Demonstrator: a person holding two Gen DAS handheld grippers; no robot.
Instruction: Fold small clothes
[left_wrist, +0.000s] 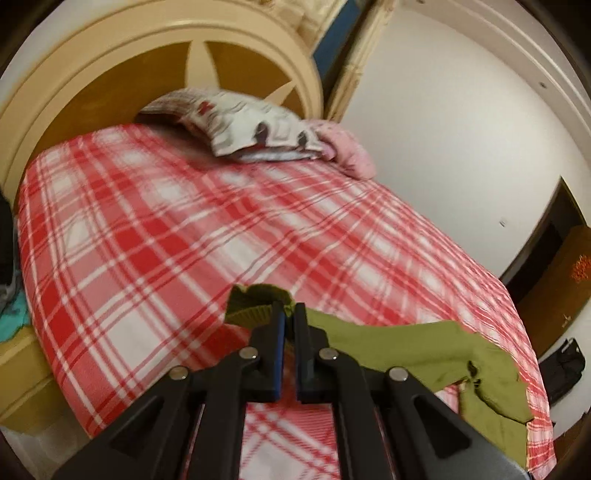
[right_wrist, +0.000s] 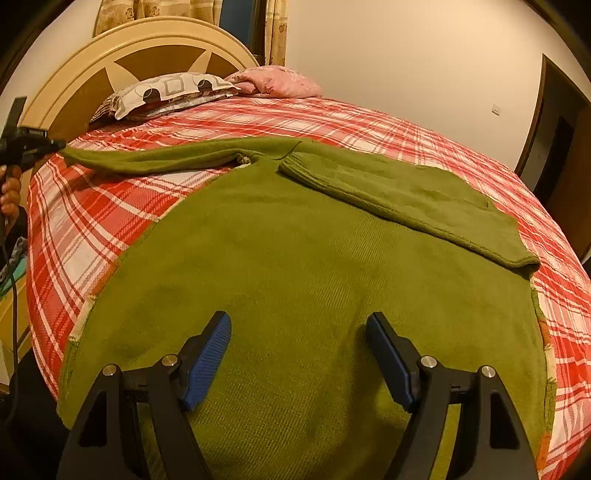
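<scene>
A green sweater lies spread flat on the red-and-white plaid bedspread, its right sleeve folded across the body. The left gripper is clamped on the ribbed cuff of the left sleeve, lifting it off the bed. The right gripper hovers over the sweater's lower body, jaws wide apart and holding nothing. Pillows sit by the headboard.

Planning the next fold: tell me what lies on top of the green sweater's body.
One sleeve lies folded across the green sweater, its cuff near the collar. The right gripper hovers open above. The other sleeve stretches off to the left gripper. Anything beneath the sleeve is hidden.
</scene>
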